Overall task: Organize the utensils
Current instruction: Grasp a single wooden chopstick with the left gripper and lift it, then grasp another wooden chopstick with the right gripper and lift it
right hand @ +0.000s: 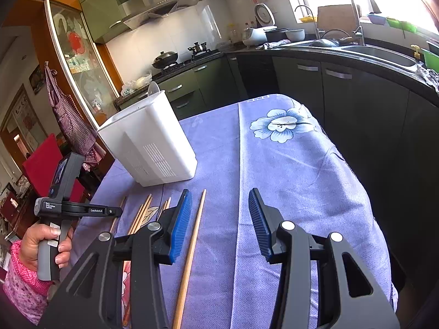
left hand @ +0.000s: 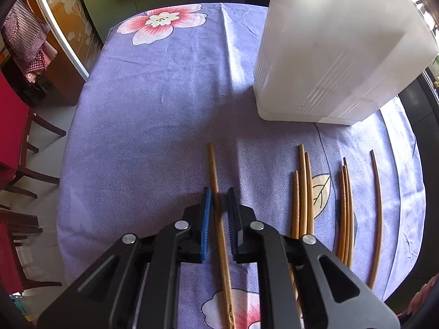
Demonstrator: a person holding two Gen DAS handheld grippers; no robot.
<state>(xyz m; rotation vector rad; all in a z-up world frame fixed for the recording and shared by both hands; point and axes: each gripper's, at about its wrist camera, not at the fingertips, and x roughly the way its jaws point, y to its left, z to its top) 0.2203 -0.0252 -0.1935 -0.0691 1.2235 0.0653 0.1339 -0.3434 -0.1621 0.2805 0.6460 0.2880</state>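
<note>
Several wooden chopsticks lie side by side on the purple flowered tablecloth [left hand: 153, 115]. My left gripper [left hand: 218, 196] is low over the table with its jaws a little apart on either side of the leftmost chopstick [left hand: 212, 164], not touching it. Two bunches [left hand: 303, 192] [left hand: 345, 208] and a single chopstick [left hand: 378, 205] lie to its right. A white plastic utensil holder [left hand: 337, 54] stands beyond them; it also shows in the right wrist view [right hand: 153, 142]. My right gripper [right hand: 219, 211] is wide open and empty above the rightmost chopstick [right hand: 192, 246].
The table's edges fall away left and right. Dark wooden chairs with red cushions [left hand: 11, 142] stand at the left. Dark kitchen cabinets [right hand: 343, 96] and a sink counter run along the right and back. The hand on the left gripper's handle [right hand: 46, 246] shows at the left.
</note>
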